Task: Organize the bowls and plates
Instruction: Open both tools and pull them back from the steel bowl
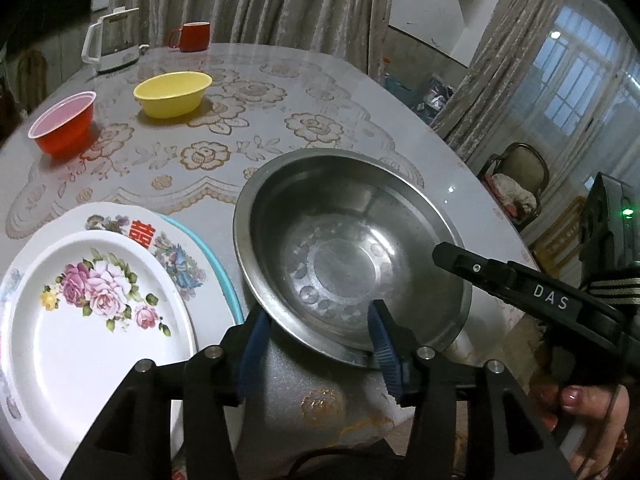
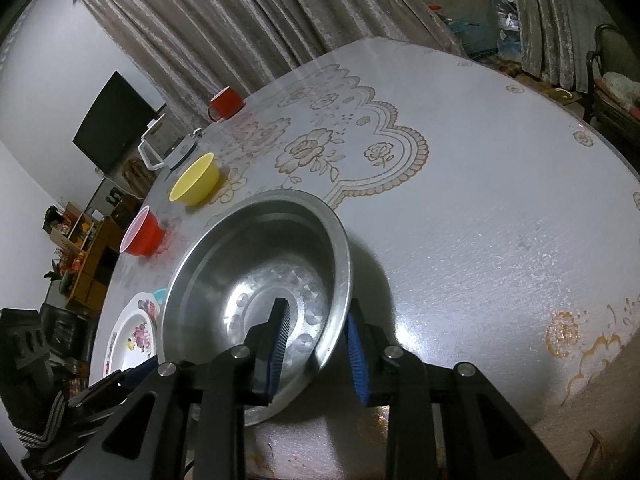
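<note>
Slippage is my worry here. The left gripper straddles the near rim of the wide, dull stainless-steel bowl, one pad inside and one outside. Its jaws are fairly wide and don't squeeze the metal. The right gripper straddles the rim too, at a much narrower gap, but I honestly can't tell if it's pinching. If only one side is really gripping, any lift could tip the bowl and let the thin, slick rim slide out.

The bowl sits on the glossy floral-print table, right at both jaws. It's empty, with a stamped pattern in the base. The stack of white flowered plates is just left of the left jaws. A yellow plastic bowl and red plastic bowl are well beyond.
</note>
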### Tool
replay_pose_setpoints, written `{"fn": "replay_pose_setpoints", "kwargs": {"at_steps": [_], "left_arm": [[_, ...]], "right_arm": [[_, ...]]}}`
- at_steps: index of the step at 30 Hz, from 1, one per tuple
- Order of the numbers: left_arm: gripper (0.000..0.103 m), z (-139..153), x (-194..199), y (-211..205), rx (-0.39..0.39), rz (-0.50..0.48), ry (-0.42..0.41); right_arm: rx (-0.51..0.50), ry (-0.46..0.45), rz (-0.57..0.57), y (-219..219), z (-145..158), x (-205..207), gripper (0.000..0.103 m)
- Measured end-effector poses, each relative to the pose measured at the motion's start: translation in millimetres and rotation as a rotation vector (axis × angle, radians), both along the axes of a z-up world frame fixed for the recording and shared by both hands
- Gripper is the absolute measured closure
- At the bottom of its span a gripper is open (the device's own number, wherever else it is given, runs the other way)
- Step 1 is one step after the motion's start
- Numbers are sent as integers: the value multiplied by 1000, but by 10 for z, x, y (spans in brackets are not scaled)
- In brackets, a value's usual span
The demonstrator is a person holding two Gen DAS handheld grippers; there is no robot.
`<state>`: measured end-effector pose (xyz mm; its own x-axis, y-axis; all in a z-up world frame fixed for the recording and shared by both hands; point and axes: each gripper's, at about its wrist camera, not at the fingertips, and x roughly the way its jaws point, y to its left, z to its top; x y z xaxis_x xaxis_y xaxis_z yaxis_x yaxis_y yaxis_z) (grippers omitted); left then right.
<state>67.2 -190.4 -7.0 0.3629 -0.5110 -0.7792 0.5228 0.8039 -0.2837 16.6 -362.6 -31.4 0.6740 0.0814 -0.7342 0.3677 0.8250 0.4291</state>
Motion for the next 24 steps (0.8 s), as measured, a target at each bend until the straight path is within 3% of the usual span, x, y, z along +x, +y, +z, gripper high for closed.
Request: {"fn": "replay_pose_setpoints", "kwargs": {"at_steps": [4, 12, 24], "left_arm": [[49, 30, 12, 31, 0, 7, -7], [44, 250, -35, 65, 34, 9, -125], [42, 340, 109, 71, 69, 7, -167]], "right_arm": [[-2, 6, -2, 10, -1, 6, 74], [-11, 14, -9, 14, 13, 21, 74], [-51, 13, -17, -81, 153, 110, 74]]}}
